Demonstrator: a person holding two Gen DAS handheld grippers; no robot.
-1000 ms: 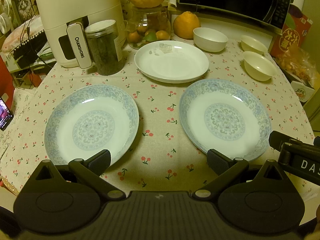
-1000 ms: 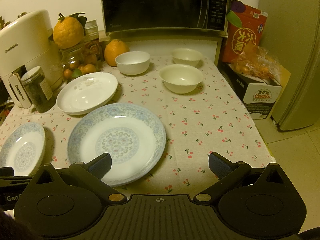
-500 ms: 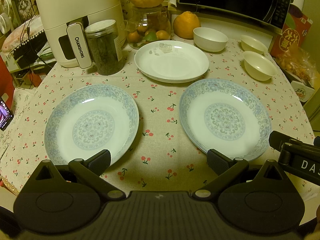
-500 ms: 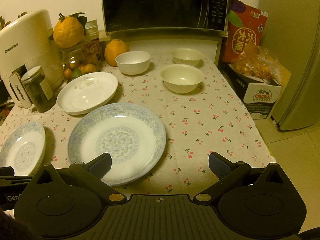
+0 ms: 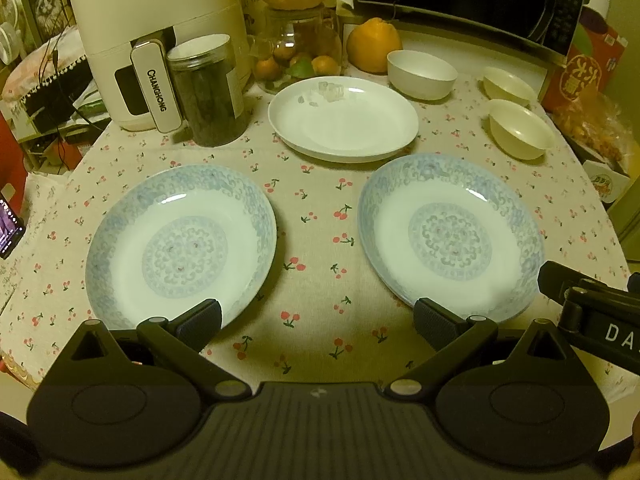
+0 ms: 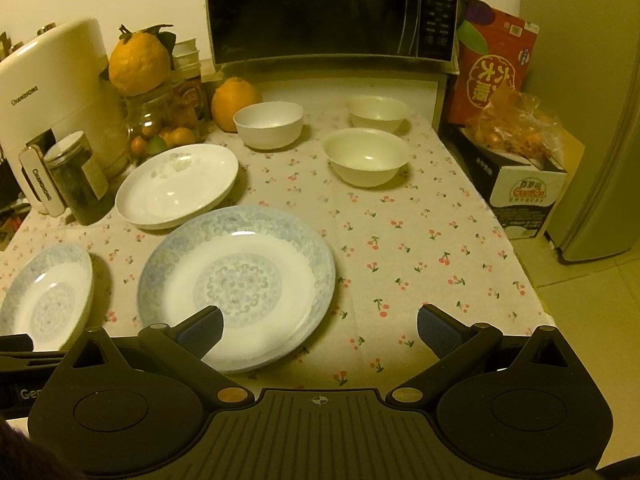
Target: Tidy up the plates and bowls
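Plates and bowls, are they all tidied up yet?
Not yet. Nothing is stacked: two blue-patterned plates, the white plate and three bowls sit apart on the tablecloth. The left gripper and right gripper are open, holding nothing. All the gathering is left.

Two white plates point(image 5: 182, 246) point(image 5: 450, 236), blue scrollwork; one plain white plate point(image 5: 344, 122); cream bowls point(image 6: 366, 156); beige tablecloth point(image 6: 420, 240), red cherry print.

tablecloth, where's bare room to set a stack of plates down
Widest bare patch: the right side of the tablecloth, between the right patterned plate, the nearer cream bowl and the table's right edge. A narrower strip runs between the two patterned plates. The back left is crowded, around the jar, white plate and fruit.
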